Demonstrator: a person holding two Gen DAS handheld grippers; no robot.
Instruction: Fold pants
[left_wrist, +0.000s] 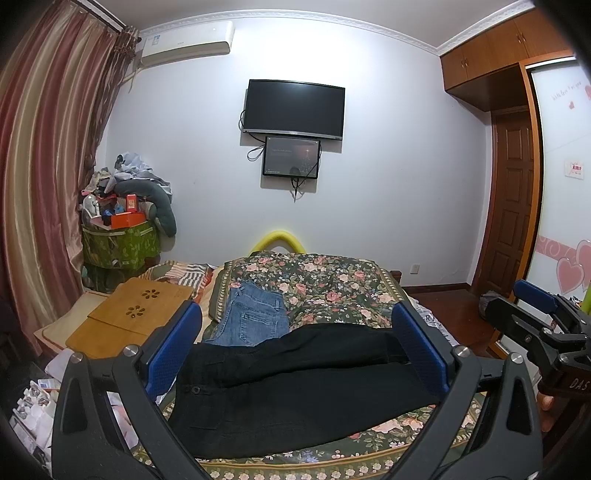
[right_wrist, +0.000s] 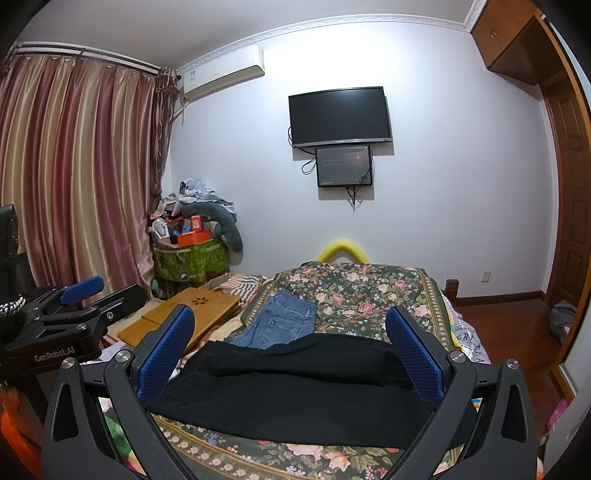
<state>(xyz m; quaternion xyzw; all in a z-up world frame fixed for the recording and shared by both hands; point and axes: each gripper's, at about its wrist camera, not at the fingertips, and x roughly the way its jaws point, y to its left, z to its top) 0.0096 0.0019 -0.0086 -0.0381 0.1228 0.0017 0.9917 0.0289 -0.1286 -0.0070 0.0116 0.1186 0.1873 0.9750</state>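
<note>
**Black pants laid across bed, both grippers spread above them**

Black pants (left_wrist: 295, 387) lie flat on the floral bedspread (left_wrist: 332, 288), running crosswise near the front edge of the bed. Waist end w/ a button is toward the left in the left wrist view; the far layer lies over the near one along a lengthwise crease. Same pants (right_wrist: 295, 391) fill the foreground of the right wrist view.

Left gripper (left_wrist: 295, 347): blue-padded fingers (left_wrist: 173, 343) wide apart, nothing between them; they frame the pants. Whether the tips touch the cloth can't be told.

Right gripper (right_wrist: 291, 354): also spread wide, blue pads (right_wrist: 166, 354) on either side of the pants, holding nothing. It also shows at the right edge of the left wrist view (left_wrist: 535, 314); the left one shows at the left edge of the right wrist view (right_wrist: 74, 299).

Beyond the black pants, folded blue jeans (left_wrist: 255, 317) rest on the bedspread, back pocket up, just behind and partly overlapped by the black fabric. To the left of the jeans, a wooden lap desk (left_wrist: 136, 314) w/ flower-shaped cutouts sits on the bed's left side.

Background: dark TV (left_wrist: 293, 109) on the white wall, smaller screen (left_wrist: 291, 157) hung right under it w/ cables dangling. AC unit (left_wrist: 186, 42) upper left by striped pink curtains (left_wrist: 48, 147). Green storage bin (left_wrist: 120, 243) piled w/ clothes and boxes in the corner. Yellow foam arch (left_wrist: 277, 238) at the far end of the bed. Wooden wardrobe (left_wrist: 509, 48) and door (left_wrist: 513, 199) at right.
</note>
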